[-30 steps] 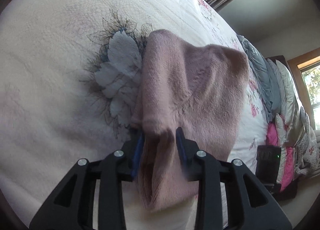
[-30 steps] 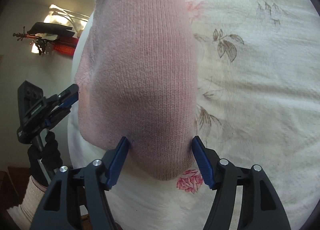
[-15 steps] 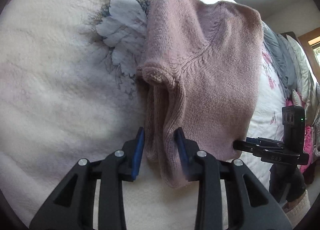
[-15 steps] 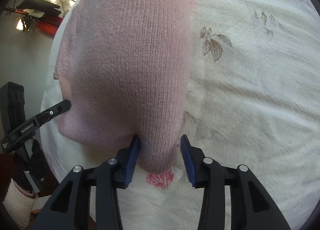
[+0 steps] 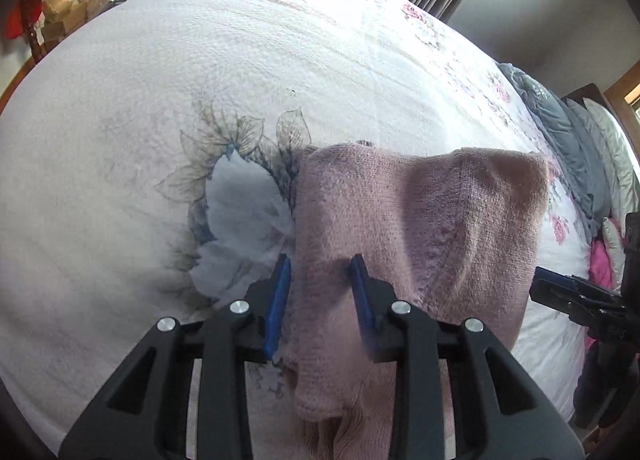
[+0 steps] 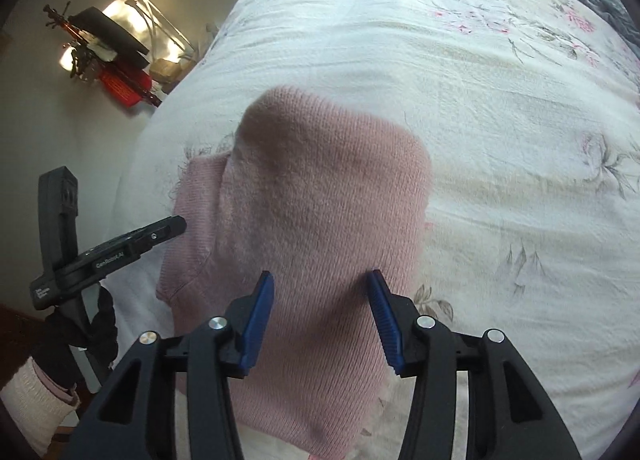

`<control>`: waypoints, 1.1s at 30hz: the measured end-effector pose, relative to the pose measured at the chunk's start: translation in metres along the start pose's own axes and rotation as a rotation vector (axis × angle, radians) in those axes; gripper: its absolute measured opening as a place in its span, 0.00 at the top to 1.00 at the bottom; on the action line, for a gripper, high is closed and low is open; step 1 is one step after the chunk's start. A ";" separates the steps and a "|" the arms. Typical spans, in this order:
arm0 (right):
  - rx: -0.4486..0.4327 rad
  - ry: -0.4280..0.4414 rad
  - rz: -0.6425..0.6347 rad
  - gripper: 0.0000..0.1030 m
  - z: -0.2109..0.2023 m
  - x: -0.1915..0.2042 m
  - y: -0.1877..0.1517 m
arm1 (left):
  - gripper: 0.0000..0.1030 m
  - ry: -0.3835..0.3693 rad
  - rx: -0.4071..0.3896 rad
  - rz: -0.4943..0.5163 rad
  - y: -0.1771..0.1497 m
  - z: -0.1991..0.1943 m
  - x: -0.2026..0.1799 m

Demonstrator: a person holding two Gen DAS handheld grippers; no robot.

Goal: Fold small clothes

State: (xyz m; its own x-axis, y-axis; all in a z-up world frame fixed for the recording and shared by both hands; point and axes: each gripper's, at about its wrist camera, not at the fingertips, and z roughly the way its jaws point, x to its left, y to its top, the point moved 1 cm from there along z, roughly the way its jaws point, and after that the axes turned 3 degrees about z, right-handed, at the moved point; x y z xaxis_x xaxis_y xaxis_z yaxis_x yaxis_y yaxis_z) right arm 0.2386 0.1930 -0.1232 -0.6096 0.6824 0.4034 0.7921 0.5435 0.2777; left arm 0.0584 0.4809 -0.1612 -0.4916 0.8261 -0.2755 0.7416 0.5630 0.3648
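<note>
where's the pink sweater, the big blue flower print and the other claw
pink sweater (image 5: 420,220), left wrist view, on its knit middle
blue flower print (image 5: 240,220), left wrist view, on the pale petal
left claw (image 6: 176,225), right wrist view, at its fingertips by the sweater's edge

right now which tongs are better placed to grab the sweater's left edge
Left. The left tongs straddle the pink sweater at that edge; the right tongs sit over its other side.
</note>
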 end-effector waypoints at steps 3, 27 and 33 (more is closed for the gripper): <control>0.014 -0.022 0.040 0.47 0.016 -0.016 0.006 | 0.68 0.023 0.038 -0.011 0.003 0.022 0.000; 0.102 0.343 0.295 0.25 0.040 -0.090 -0.045 | 0.38 -0.402 0.145 -0.171 -0.051 0.034 0.047; 0.129 0.459 0.314 0.13 0.075 -0.092 -0.038 | 0.34 -0.519 0.157 -0.169 -0.036 0.061 0.031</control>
State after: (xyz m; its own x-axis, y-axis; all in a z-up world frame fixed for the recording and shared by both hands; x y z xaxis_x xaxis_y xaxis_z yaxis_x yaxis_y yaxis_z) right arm 0.2627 0.1468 -0.2365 -0.2471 0.5543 0.7948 0.9057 0.4237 -0.0139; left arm 0.0447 0.4847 -0.2373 -0.3500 0.5818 -0.7342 0.7507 0.6430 0.1516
